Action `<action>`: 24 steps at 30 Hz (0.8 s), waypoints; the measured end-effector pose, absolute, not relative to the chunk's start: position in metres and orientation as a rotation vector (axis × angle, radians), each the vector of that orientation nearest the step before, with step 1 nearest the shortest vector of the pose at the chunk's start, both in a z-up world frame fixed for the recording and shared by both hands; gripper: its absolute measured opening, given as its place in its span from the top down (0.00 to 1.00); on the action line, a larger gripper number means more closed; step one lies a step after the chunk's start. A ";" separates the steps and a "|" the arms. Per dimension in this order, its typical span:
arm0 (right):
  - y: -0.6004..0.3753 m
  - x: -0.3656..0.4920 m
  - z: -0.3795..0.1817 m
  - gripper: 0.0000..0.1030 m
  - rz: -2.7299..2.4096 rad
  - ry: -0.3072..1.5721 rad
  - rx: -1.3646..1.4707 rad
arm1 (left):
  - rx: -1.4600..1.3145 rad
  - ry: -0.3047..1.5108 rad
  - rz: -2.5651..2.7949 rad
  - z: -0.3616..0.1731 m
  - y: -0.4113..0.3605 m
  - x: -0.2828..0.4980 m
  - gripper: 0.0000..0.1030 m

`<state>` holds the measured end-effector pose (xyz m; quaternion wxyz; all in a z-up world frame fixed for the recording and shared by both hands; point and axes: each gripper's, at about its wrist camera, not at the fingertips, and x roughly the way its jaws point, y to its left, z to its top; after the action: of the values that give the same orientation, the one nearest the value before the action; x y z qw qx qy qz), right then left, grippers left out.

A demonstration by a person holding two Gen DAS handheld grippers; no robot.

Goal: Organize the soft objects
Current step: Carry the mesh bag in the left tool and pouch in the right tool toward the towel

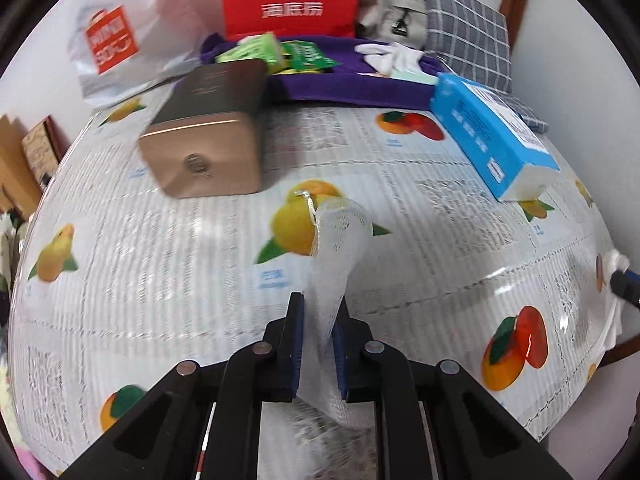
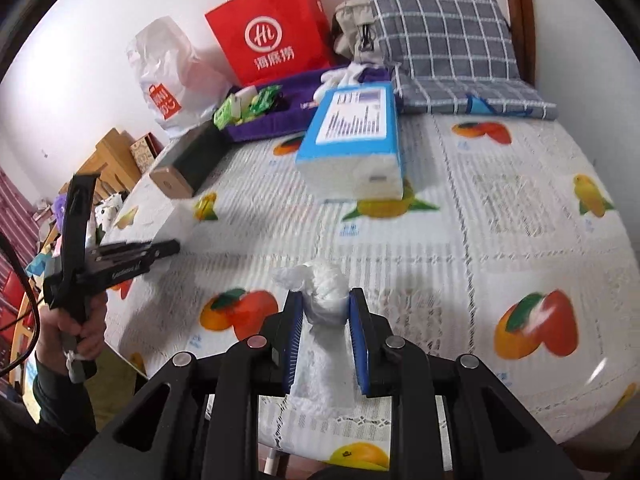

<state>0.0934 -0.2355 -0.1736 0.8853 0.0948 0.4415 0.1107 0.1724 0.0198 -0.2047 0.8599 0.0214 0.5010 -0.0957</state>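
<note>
My left gripper (image 1: 320, 312) is shut on a white mesh cloth (image 1: 340, 248). The cloth sticks up past the fingertips, ends in a gold string loop, and hangs over the fruit-print tablecloth (image 1: 440, 216). My right gripper (image 2: 325, 300) is shut on a white knotted cloth (image 2: 320, 280), whose knot bulges above the blue pads. In the right wrist view the left gripper (image 2: 172, 246) is at the far left, held by a hand (image 2: 86, 332) over the table's left edge. The right gripper's tip and knot (image 1: 616, 264) show at the right rim of the left wrist view.
At the back lies a purple tray (image 1: 352, 92) with green packets (image 1: 276, 52) and white fabric (image 1: 384, 56). A gold tin (image 1: 200, 152) lies left, a blue tissue pack (image 1: 492, 132) right. Behind are a red paper bag (image 2: 272, 28), a white plastic bag (image 2: 168, 76) and a grey checked cushion (image 2: 440, 28).
</note>
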 end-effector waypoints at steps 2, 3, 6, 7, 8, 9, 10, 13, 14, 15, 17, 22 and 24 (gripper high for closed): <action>-0.236 0.095 -0.167 0.77 0.218 0.907 0.199 | 0.031 1.049 -0.189 -0.202 0.029 0.173 0.87; -0.235 0.097 -0.165 0.77 0.214 0.904 0.201 | 0.031 1.045 -0.183 -0.200 0.032 0.173 0.87; -0.234 0.100 -0.158 0.77 0.203 0.898 0.196 | 0.025 1.036 -0.171 -0.192 0.043 0.174 0.87; -0.233 0.102 -0.155 0.77 0.200 0.895 0.195 | 0.023 1.029 -0.167 -0.189 0.047 0.174 0.87; -0.233 0.103 -0.153 0.77 0.198 0.890 0.196 | 0.022 1.021 -0.161 -0.185 0.052 0.173 0.87; -0.233 0.105 -0.150 0.77 0.195 0.885 0.199 | 0.019 1.016 -0.156 -0.182 0.055 0.173 0.87; -0.233 0.107 -0.147 0.77 0.194 0.880 0.201 | 0.016 1.011 -0.152 -0.179 0.059 0.173 0.87; -0.233 0.113 -0.138 0.78 0.187 0.873 0.205 | 0.010 0.996 -0.136 -0.168 0.066 0.174 0.87; -0.233 0.115 -0.135 0.78 0.183 0.865 0.211 | 0.008 0.991 -0.135 -0.164 0.067 0.175 0.87; -0.234 0.117 -0.130 0.78 0.186 0.852 0.218 | 0.007 0.989 -0.136 -0.161 0.068 0.176 0.87; -0.233 0.123 -0.120 0.78 0.192 0.836 0.196 | 0.011 0.978 -0.139 -0.152 0.068 0.179 0.87; -0.234 0.137 -0.103 0.78 0.181 0.804 0.179 | -0.004 0.951 -0.110 -0.132 0.075 0.185 0.87; -0.232 0.143 -0.099 0.78 0.185 0.818 0.167 | -0.025 0.946 -0.105 -0.125 0.079 0.186 0.87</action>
<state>0.1430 -0.2321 -0.0994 0.9100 0.0810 0.3967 0.0898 0.1861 0.0789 -0.1249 0.8887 -0.0120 0.4556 -0.0506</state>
